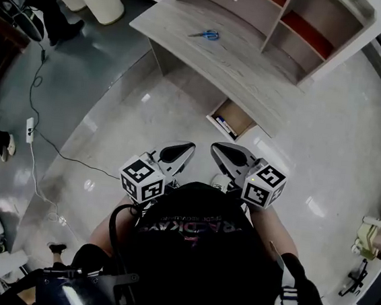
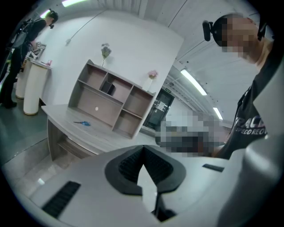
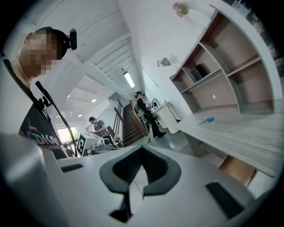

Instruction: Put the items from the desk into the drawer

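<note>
We stand back from the surface (image 1: 187,53), which sits in the upper middle of the head view, and we hold both grippers low and close to us. The left gripper (image 1: 188,147) has its fingers (image 2: 126,166) pressed together with nothing in them. The right gripper (image 1: 216,147) is the same: its fingers (image 3: 157,168) are closed tight and empty. We think we hold them like this because there is nothing to carry right now and we are too far off to reach anything. The blue scissors (image 1: 204,33) lie flat on the bare wood near the top of the head view, just in front of the shelf unit (image 1: 272,18). They look like the only loose thing up there. The drawer (image 1: 240,118) is pulled out under the front edge, lower and a bit to the right of the scissors, so it is ready to take things (a dark thing (image 1: 224,125), maybe a pen, lies inside it). We guess the next job is to step closer, open one pair of fingers and pick up the scissors.
</note>
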Demonstrator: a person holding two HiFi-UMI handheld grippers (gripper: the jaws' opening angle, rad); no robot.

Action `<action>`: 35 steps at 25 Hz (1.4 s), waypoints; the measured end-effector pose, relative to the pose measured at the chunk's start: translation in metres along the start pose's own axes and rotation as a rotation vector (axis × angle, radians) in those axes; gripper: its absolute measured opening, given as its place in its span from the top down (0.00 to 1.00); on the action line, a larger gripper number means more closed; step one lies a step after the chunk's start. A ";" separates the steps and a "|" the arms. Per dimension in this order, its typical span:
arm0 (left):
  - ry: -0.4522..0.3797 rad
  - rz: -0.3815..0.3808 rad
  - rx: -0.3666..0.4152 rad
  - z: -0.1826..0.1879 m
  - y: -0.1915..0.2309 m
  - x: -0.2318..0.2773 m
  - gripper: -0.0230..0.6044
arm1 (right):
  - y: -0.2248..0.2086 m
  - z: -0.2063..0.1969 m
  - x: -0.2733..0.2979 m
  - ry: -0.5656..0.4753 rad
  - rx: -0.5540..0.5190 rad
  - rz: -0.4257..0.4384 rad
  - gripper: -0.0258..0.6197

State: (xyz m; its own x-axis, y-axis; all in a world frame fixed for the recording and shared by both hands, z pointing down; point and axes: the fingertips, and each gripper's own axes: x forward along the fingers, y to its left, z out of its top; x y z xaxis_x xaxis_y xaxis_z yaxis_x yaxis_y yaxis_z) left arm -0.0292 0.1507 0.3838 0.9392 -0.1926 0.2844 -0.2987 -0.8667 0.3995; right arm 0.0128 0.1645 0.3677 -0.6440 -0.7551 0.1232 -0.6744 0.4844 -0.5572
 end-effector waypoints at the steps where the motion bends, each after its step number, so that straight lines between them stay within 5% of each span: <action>1: -0.002 0.002 -0.002 0.000 0.001 -0.002 0.95 | 0.000 -0.001 0.001 0.001 0.001 -0.001 0.93; 35: -0.045 -0.029 0.032 0.017 0.068 -0.077 0.95 | 0.021 0.010 0.091 -0.029 -0.042 -0.087 0.93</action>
State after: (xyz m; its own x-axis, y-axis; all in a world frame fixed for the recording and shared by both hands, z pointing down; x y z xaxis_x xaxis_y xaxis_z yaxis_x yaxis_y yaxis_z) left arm -0.1188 0.0989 0.3743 0.9543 -0.1866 0.2334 -0.2660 -0.8863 0.3791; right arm -0.0563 0.1014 0.3595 -0.5717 -0.8074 0.1457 -0.7424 0.4336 -0.5107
